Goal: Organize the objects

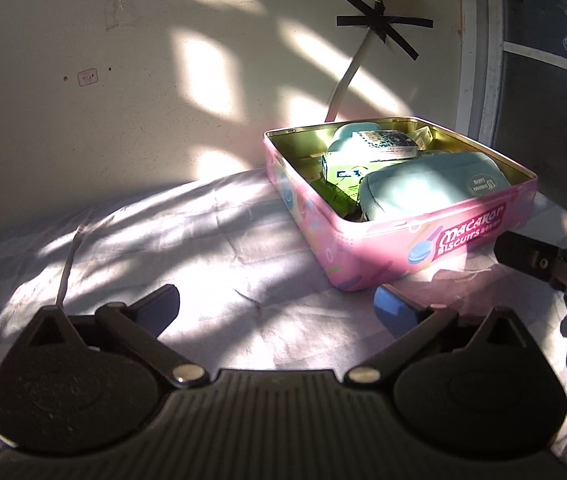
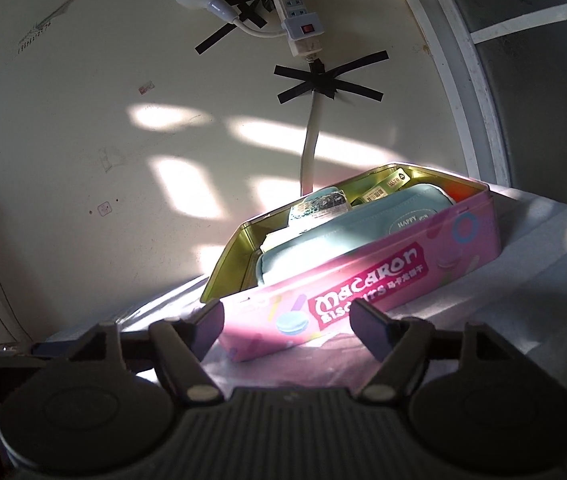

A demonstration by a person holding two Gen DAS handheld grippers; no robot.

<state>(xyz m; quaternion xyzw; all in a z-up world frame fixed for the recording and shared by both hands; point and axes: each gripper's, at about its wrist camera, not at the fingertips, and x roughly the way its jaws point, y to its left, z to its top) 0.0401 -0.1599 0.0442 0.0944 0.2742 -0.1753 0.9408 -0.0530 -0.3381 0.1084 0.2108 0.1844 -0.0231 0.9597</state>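
Showing pink tin, teal pouch inside | left gripper fingers wide apart, empty | right gripper fingers apart, empty

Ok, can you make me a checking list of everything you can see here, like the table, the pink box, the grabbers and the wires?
Surface: pale cloth, wrinkled, sunlit patches.
Job's things: pink macaron tin, lid off, holding a teal pouch, small packets and a green item.
Clutter: nothing seen outside the tin.
Grippers: left gripper open, nothing between its fingers; right gripper open, in front of the tin's side.
Cables: white cord taped to the wall, from a power strip.
Surroundings: cream wall, dark window at right.
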